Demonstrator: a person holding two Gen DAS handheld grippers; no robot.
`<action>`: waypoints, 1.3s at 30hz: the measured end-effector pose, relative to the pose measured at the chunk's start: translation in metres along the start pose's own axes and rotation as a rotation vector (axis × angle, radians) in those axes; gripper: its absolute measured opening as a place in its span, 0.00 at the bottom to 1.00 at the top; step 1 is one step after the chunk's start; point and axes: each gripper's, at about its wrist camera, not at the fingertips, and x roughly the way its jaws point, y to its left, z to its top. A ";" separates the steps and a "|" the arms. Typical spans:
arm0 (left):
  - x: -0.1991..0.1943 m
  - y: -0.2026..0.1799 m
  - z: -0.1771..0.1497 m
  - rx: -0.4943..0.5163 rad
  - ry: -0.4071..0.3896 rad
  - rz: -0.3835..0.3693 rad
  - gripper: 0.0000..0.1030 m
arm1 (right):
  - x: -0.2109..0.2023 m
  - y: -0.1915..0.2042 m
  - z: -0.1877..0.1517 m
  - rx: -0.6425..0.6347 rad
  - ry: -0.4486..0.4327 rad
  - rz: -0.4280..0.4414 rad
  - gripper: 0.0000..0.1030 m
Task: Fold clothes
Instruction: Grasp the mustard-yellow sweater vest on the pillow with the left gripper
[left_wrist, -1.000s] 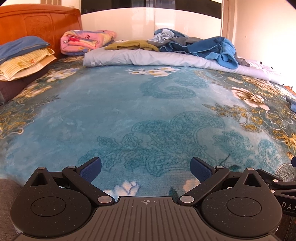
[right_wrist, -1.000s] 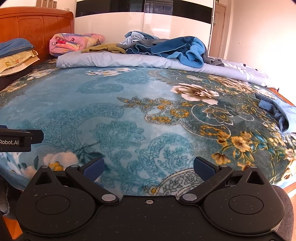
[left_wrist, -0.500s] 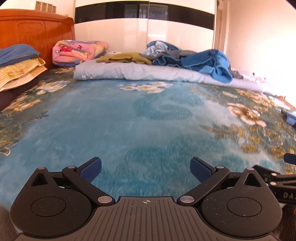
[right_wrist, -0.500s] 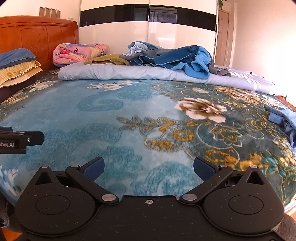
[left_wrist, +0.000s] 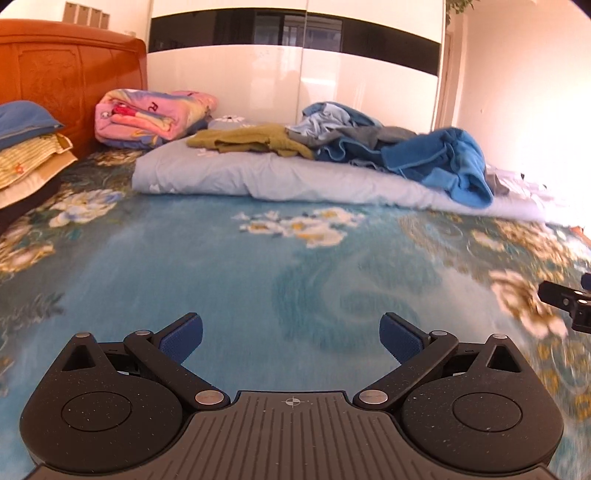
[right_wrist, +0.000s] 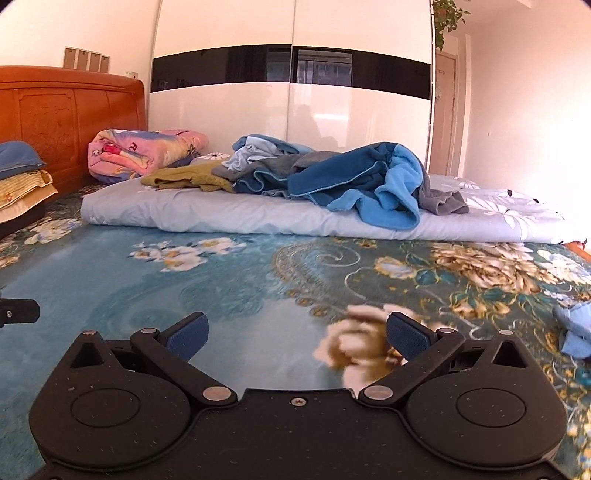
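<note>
Both grippers, left gripper and right gripper, hover over the floral bedspread, jaws apart and empty; the clothes pile lies far, untouched.

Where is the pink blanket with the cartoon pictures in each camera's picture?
Left wrist view: the folded pink blanket sits upper left, against the wooden headboard, just left of the olive-green garment.
Right wrist view: the pink blanket is again upper left, beside the headboard, left of the olive-green garment.
Shared landmark: the crumpled blue fleece on the pale quilt.
</note>
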 end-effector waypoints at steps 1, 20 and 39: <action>0.009 0.000 0.008 0.004 0.001 -0.007 1.00 | 0.008 -0.005 0.005 0.003 -0.006 -0.008 0.99; 0.271 0.021 0.237 -0.031 -0.025 -0.011 1.00 | 0.162 0.019 0.042 0.055 -0.066 0.059 0.99; 0.443 0.053 0.297 -0.235 -0.012 -0.114 0.35 | 0.193 -0.011 0.029 0.225 -0.198 0.017 0.99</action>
